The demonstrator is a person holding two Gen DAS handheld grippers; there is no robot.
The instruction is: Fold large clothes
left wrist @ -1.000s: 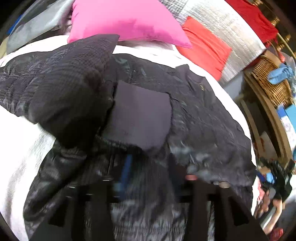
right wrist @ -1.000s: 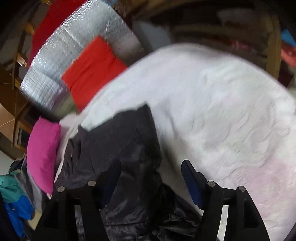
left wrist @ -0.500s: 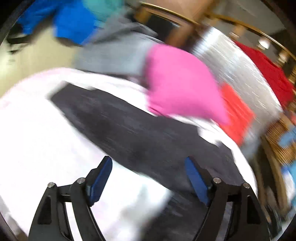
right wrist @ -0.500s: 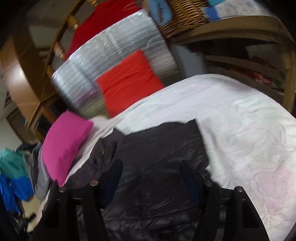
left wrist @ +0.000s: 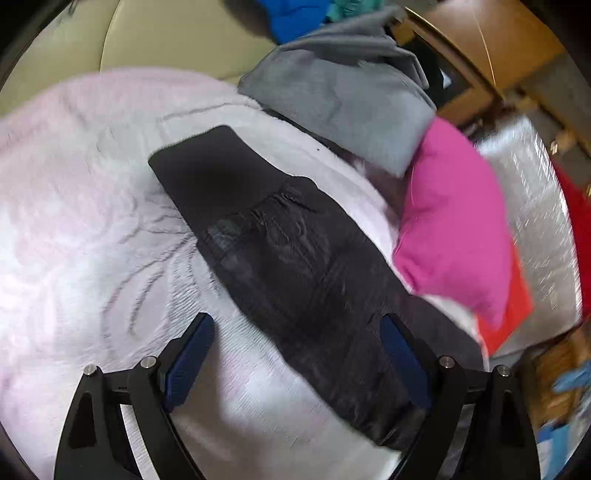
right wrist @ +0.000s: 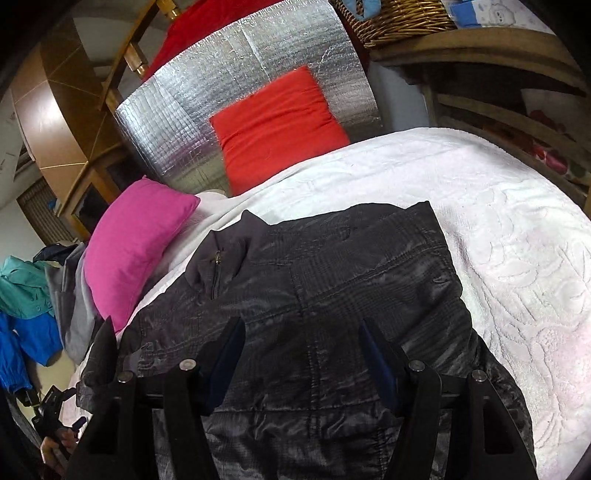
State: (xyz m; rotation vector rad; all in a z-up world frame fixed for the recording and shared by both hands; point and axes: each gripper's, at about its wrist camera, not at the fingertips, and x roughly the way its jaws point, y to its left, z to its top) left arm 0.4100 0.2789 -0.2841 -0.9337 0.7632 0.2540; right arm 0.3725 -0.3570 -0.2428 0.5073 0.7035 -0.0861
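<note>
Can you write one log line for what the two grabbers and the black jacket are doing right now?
left gripper: jaws just opening, empty, over sleeve | right gripper: jaws open above black jacket | jacket flat on white blanket

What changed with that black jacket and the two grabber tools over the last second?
The left gripper let go of the black jacket: its fingers have just been opening, nothing between them, and it swung out over the sleeve lying on the white bedspread. The right gripper stayed open above the jacket.

The jacket [right wrist: 332, 314] lies spread on the bedspread [right wrist: 517, 240], its sleeve [left wrist: 277, 251] stretched out flat. 2 pillows [right wrist: 136, 243] [right wrist: 277, 122] sit behind it, a basket [right wrist: 402, 18] above on a shelf.
</note>
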